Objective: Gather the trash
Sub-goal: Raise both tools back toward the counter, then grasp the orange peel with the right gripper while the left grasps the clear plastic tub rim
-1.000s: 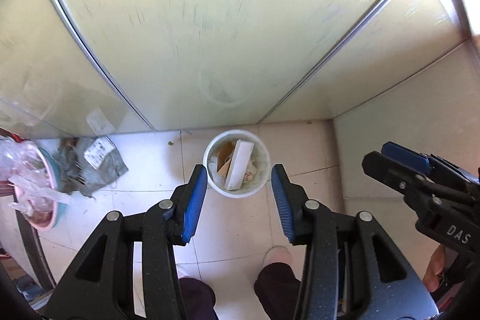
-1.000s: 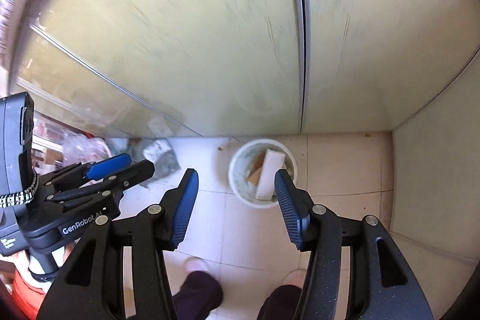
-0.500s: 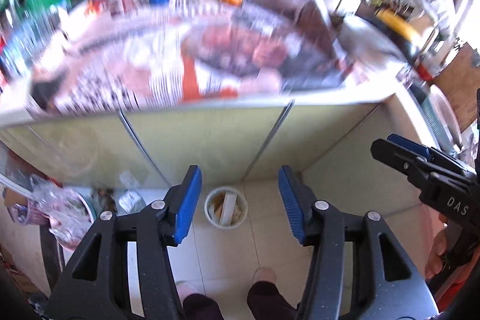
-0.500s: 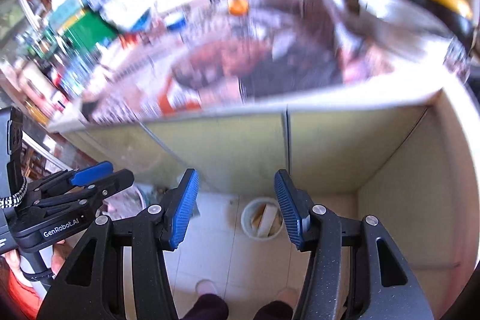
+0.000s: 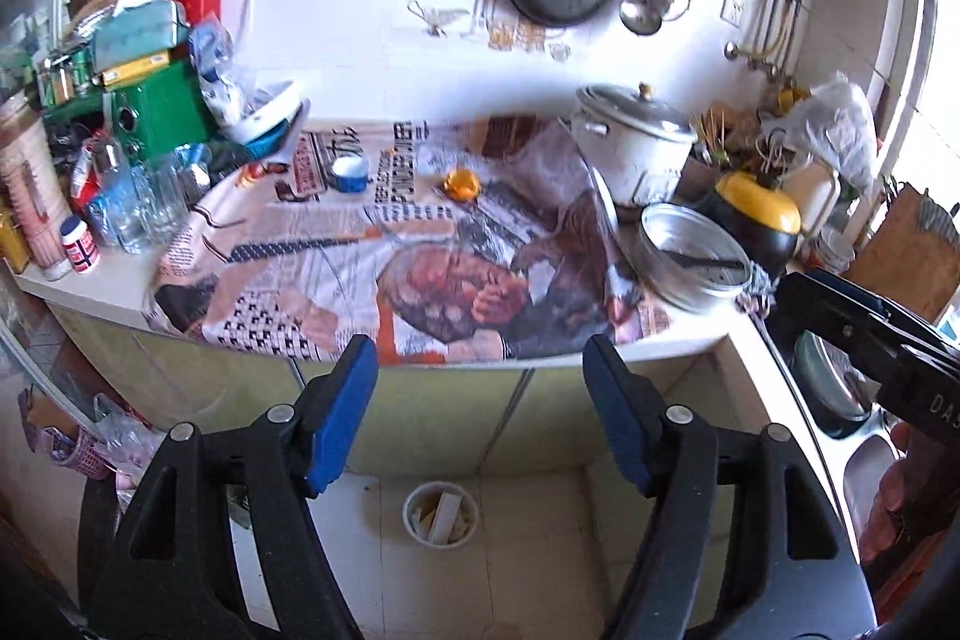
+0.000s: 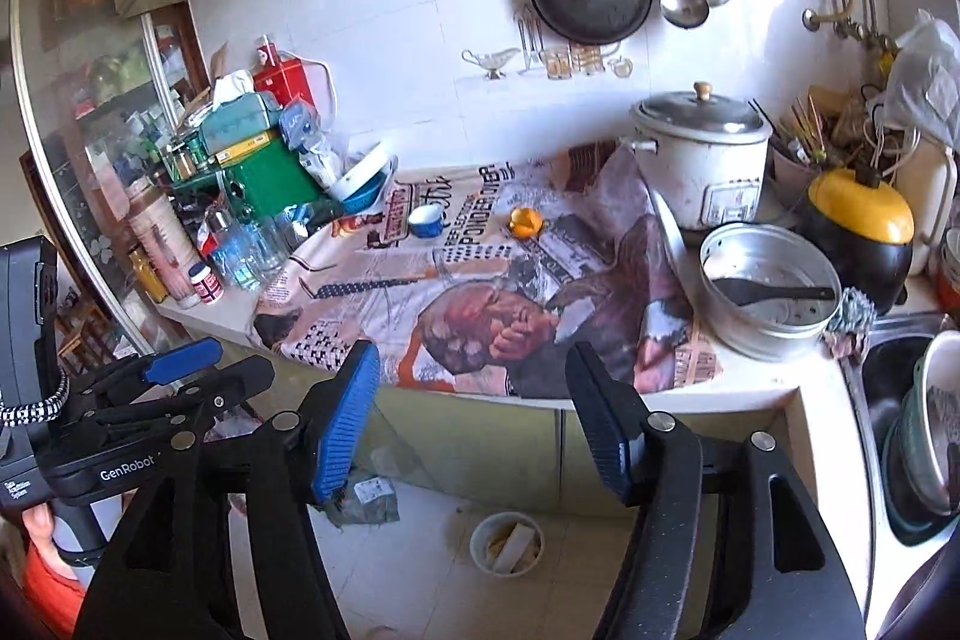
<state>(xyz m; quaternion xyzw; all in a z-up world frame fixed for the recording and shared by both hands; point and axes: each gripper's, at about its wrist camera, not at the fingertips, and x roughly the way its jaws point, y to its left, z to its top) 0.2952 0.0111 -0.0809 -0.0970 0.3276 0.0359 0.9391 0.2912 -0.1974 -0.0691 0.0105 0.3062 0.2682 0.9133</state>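
Note:
A white trash bin (image 5: 441,515) holding paper and card scraps stands on the tiled floor below the counter; it also shows in the right wrist view (image 6: 507,542). A small orange piece (image 5: 461,184) lies on the newspaper-covered counter (image 5: 384,274), also in the right wrist view (image 6: 525,222). A grey crumpled wrapper (image 6: 366,499) lies on the floor left of the bin. My left gripper (image 5: 480,370) is open and empty, raised in front of the counter edge. My right gripper (image 6: 474,376) is open and empty beside it.
A rice cooker (image 6: 699,160), a metal steamer pan with a spatula (image 6: 768,289) and a yellow-lidded black pot (image 6: 858,226) stand at the counter's right. Bottles, a green box (image 6: 264,178) and a blue cup (image 6: 427,220) crowd the left. A sink (image 6: 900,400) is at right.
Both grippers have swung up from the floor bin and cabinet doors to face the counter top. The bin now sits low and small in both views. Both stay open.

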